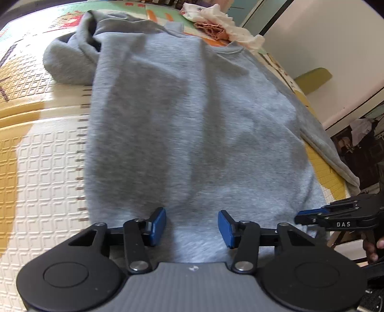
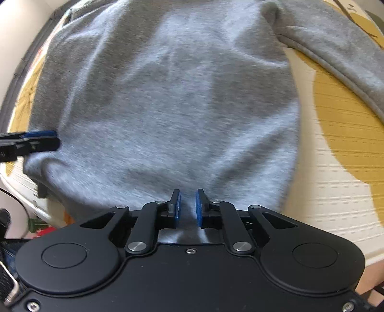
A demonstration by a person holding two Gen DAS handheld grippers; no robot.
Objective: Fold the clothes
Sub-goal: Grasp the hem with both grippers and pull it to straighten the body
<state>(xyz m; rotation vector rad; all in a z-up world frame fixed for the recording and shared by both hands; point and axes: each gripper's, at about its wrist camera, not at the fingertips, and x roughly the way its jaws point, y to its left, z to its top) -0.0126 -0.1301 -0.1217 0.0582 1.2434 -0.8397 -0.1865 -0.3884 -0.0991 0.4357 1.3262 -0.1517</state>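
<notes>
Near hem of the grey sweatshirt [image 1: 192, 115] hidden under both tool bodies; far neck end cut off at the top of the right wrist view, and the cloth there smeared by blur. Whether any fabric lies pinched between the pads: cannot tell for the right tool.

Left gripper [image 1: 192, 226] held low over the near hem, blue pads wide apart, cloth showing between them, nothing clamped. Right gripper [image 2: 188, 208] level at the same hem, pads drawn narrow with a slim gap and a ridge of grey cloth rising into it. Seen from the left wrist view, the right tool entering from the mat's right edge, pointing inward, with fingertips of a hand [image 1: 373, 249] on its grip.

Sweatshirt spread flat along the middle of the play mat [image 1: 40, 168], one sleeve [image 1: 336, 153] trailing toward the mat's right edge, the other bunched with the hood [image 1: 69, 60] near the far left corner. Heap of pale and orange clothes [image 1: 216, 21] at the mat's far edge. Yellow-green chair seat [image 1: 312, 79] beyond the right edge.
</notes>
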